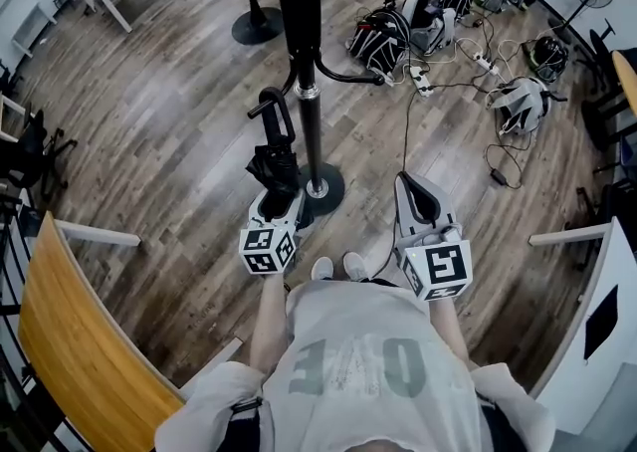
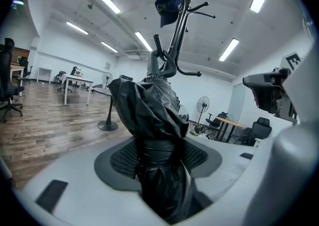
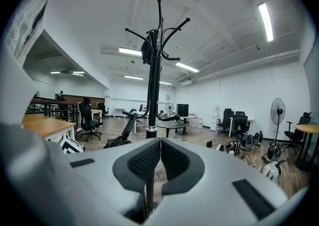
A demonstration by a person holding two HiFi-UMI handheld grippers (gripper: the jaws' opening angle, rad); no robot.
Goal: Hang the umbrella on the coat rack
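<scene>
Head view puts the left gripper (image 1: 277,203) at left, its jaws clamped on the folded black umbrella (image 1: 274,169). The umbrella rises from between them with its curved handle (image 1: 278,107) uppermost, just left of the coat rack (image 1: 311,131) pole. Left gripper view shows the bundled fabric pinched between both pads. Right of the pole, the right gripper (image 1: 418,203) has its jaws pressed together on nothing.

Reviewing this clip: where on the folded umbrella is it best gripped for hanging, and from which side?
Grip the bundled canopy of the umbrella, below the crook handle, coming from the side away from the coat rack. The left gripper is shut on the canopy there. That probably leaves the upward-pointing crook free to go over a hook, and the soft folds fill the jaws.
</scene>
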